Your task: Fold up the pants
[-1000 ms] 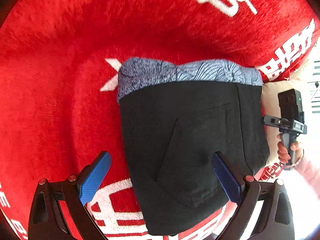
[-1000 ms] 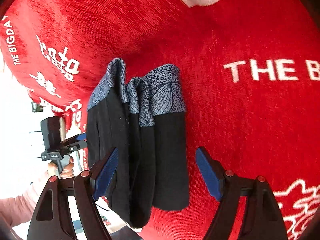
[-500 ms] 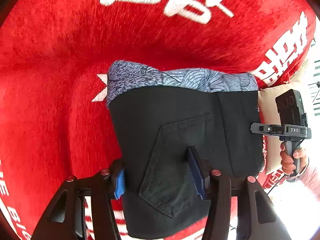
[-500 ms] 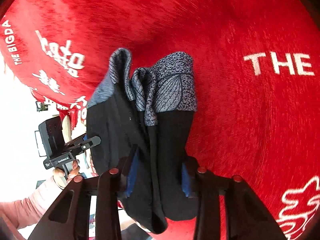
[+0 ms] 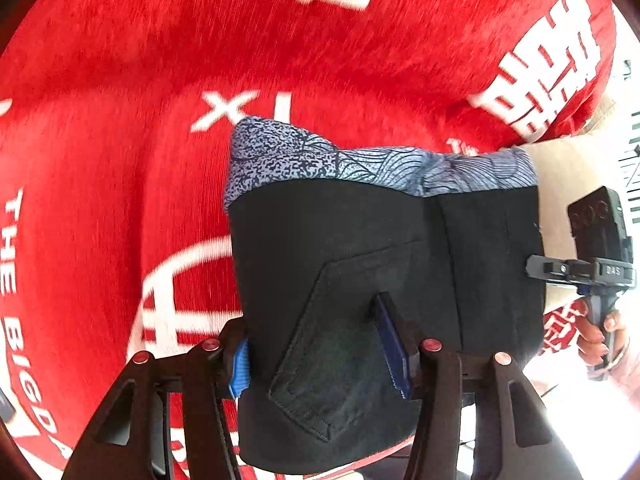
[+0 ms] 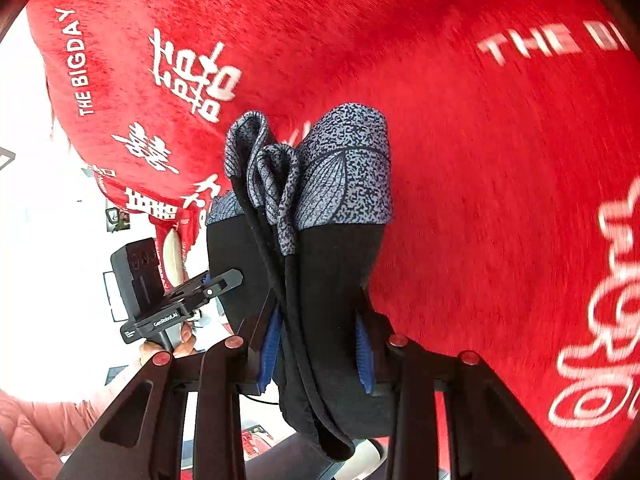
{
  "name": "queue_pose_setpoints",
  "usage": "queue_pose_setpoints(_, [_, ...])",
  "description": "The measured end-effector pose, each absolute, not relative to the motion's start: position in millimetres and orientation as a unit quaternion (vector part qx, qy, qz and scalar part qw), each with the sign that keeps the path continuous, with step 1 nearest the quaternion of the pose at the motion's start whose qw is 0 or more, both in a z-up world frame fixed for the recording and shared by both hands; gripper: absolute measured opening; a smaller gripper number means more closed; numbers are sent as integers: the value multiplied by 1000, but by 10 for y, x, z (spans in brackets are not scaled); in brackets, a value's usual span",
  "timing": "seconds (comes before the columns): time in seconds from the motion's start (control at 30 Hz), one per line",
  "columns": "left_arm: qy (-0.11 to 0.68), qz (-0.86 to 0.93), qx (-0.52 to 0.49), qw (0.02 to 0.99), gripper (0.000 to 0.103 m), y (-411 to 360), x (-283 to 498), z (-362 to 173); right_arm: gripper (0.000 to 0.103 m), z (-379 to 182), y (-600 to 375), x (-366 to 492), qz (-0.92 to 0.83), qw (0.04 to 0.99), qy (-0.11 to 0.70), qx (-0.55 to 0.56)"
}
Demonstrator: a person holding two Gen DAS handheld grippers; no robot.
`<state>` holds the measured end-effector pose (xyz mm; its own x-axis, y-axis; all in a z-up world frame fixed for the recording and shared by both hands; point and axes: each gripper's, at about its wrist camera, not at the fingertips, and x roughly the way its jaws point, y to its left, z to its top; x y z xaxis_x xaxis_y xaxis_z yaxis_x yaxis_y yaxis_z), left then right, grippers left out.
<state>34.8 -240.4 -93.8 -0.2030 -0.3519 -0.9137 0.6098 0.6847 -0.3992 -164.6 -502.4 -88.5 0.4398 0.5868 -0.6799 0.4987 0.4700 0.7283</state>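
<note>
The folded black pants point(image 5: 360, 248) with a grey-blue patterned band along the far edge hang lifted over the red cloth. My left gripper point(image 5: 320, 356) is shut on the near edge of the pants beside a sewn pocket, its blue pads pressing the fabric. In the right wrist view the same pants point(image 6: 336, 280) show edge-on as a thick stack of layers. My right gripper point(image 6: 316, 344) is shut on that stack. The other hand-held gripper shows at the side of each view.
A red plush cloth point(image 5: 120, 120) with white characters and lettering covers the surface beneath. Its edge drops off at the left of the right wrist view point(image 6: 100, 184). A person's hand point(image 5: 600, 328) grips the other handle; a pink sleeve point(image 6: 32, 432) is low left.
Both grippers went from open astride the pants to shut on them. Since then the pants have been lifted off the red cloth and carried across it.
</note>
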Motion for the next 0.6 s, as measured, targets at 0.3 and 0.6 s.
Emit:
queue_pose_setpoints(0.3, [622,-293,135,713,69,-2273,286,-830,61,-1022,-5030,-1747,-75,685,589,423])
queue_pose_setpoints(0.6, [598,-326,175,711,69,-2479,2,-652,29,-483,-4515,-1403,-100,747,577,315])
